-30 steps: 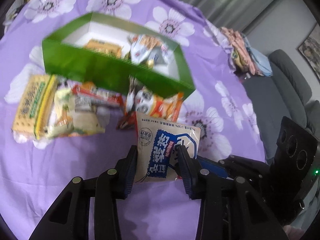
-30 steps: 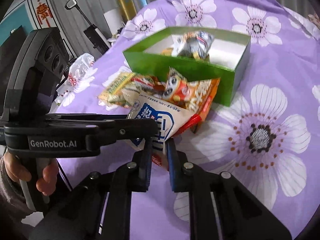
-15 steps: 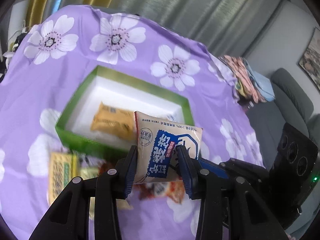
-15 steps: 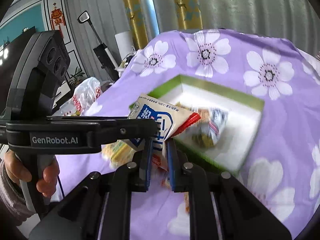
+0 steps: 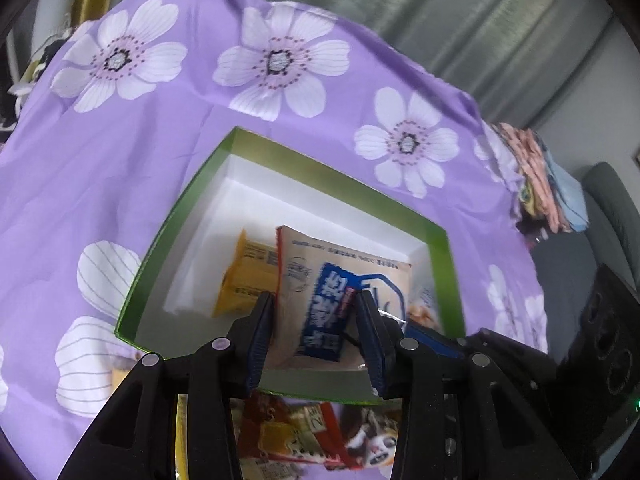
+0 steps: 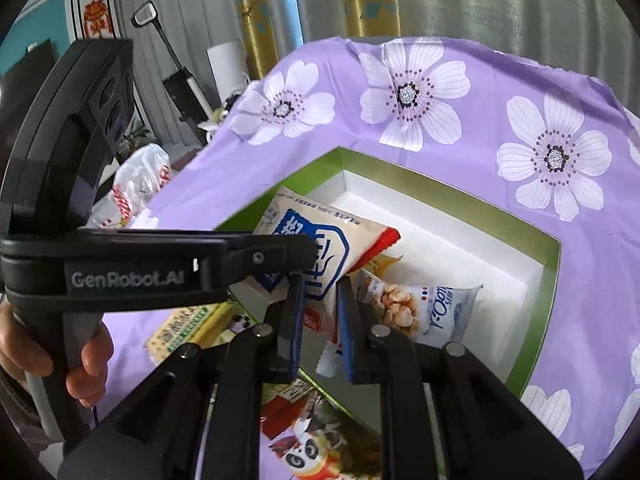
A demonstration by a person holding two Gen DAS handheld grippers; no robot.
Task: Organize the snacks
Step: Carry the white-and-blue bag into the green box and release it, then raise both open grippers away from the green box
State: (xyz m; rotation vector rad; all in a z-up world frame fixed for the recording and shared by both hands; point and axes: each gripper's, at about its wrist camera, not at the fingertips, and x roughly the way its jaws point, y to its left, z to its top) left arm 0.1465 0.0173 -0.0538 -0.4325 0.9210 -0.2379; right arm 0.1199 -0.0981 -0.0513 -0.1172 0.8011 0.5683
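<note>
Drop step: blue-white snack pouch (image 5: 332, 300) over green box (image 5: 176, 216). L gripper (image 5: 316, 336) clamped on pouch; R gripper (image 6: 320, 324) jaws opening, pouch corner between. Peanut pack (image 6: 416, 308) just beyond R jaws. Next, prob: release L, clear upward.

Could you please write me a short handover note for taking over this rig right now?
Left gripper: shut on the white-and-blue snack bag, held over the green box.
Right gripper: jaws opening, the same bag's corner between them.
In the box: a yellow packet and a peanut bag.
Left outside on the purple cloth: the panda packet, a yellow-green packet.
Next: probably release the bag into the box, then fetch the rest.
</note>
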